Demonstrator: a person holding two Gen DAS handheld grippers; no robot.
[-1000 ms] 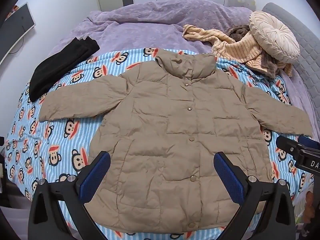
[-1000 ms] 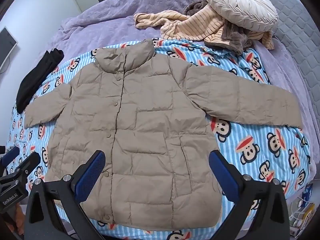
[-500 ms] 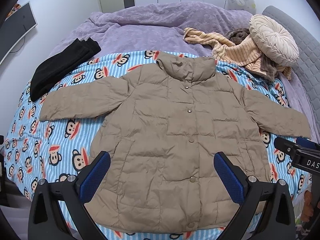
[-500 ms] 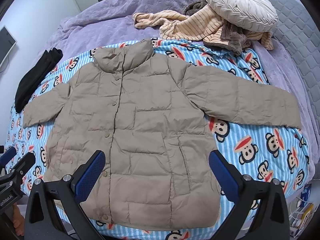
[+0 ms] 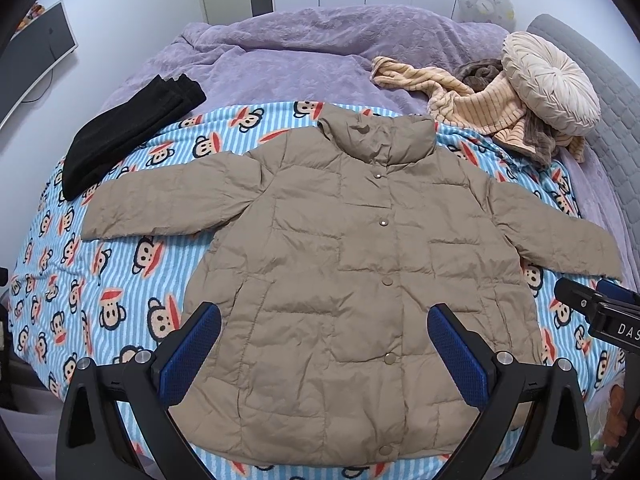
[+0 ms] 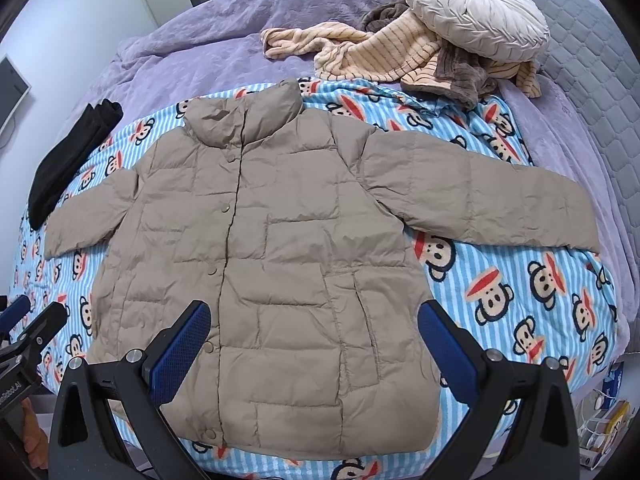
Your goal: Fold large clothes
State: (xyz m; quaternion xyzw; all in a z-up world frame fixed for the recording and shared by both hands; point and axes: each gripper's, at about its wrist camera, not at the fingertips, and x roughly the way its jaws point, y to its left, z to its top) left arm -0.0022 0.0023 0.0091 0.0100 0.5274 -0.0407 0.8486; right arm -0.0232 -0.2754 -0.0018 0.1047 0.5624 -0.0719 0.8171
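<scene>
purple bedspread (image 5: pixel 304 60) covers the bed, striped monkey-print blanket (image 5: pixel 100 280) laid over its near part. tan puffer jacket (image 5: pixel 360 280) lies flat on the blanket, front up, snapped shut, both sleeves spread out, collar toward the far side. beige striped clothes (image 5: pixel 472 104) heaped far right with a round cream cushion (image 5: pixel 548 80) on top. black folded garment (image 5: pixel 128 132) far left. left gripper (image 5: pixel 324 332) and right gripper (image 6: pixel 314 328) both hover over the hem, jaws wide apart, holding nothing.

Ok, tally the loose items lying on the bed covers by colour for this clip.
Tan: 1, puffer jacket
Black: 1, folded garment
Cream: 1, round cushion
Peach striped: 1, crumpled blanket
Brown-grey: 1, crumpled cloth
Total: 5
</scene>
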